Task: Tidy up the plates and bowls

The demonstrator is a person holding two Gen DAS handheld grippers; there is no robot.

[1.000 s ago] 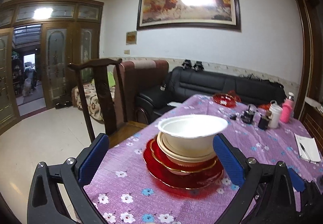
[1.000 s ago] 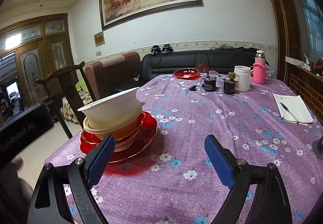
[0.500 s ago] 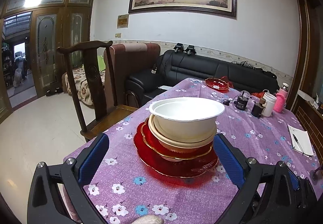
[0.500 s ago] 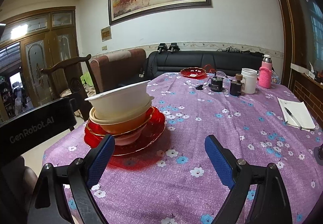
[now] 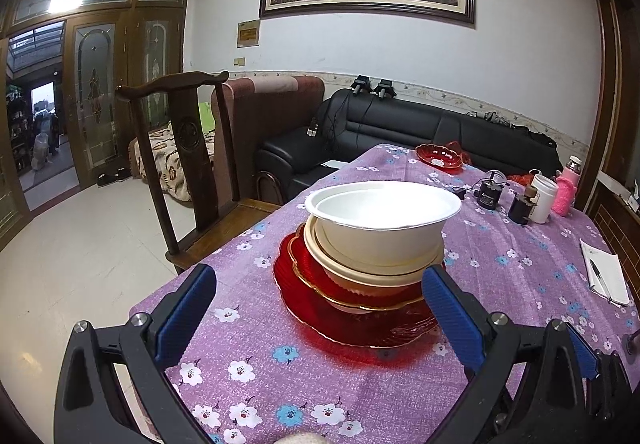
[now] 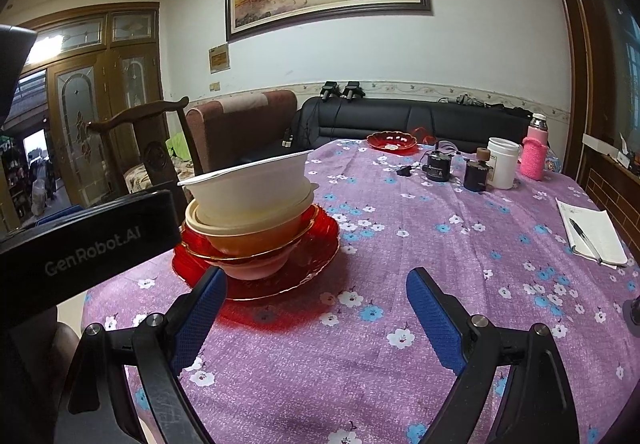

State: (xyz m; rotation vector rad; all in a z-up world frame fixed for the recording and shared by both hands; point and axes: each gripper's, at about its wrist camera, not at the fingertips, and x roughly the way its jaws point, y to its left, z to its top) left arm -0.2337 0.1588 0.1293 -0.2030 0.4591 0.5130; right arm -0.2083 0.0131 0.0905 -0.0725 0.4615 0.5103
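We're holding the left gripper (image 5: 318,302) w/ jaws spread wide, gripping nothing, hovering low over the purple floral tablecloth (image 5: 328,376) just in front of the stack. The right gripper (image 6: 316,304) is also gaping, empty, hanging over bare cloth w/ the stack off to its left. The stack is sitting near the table's front-left corner: big white bowl (image 5: 384,222) on top, tilting slightly, nesting in a cream bowl (image 5: 340,264), then a gold-rimmed red plate (image 5: 316,272), all resting on a larger red plate (image 5: 316,314). Further out we're seeing another red dish (image 5: 438,157) at the far edge, a white cup (image 6: 503,163), pink bottle (image 6: 534,157) & a notepad w/ pen (image 6: 592,235) on the right. A wooden chair (image 5: 188,160) is standing beside the table.
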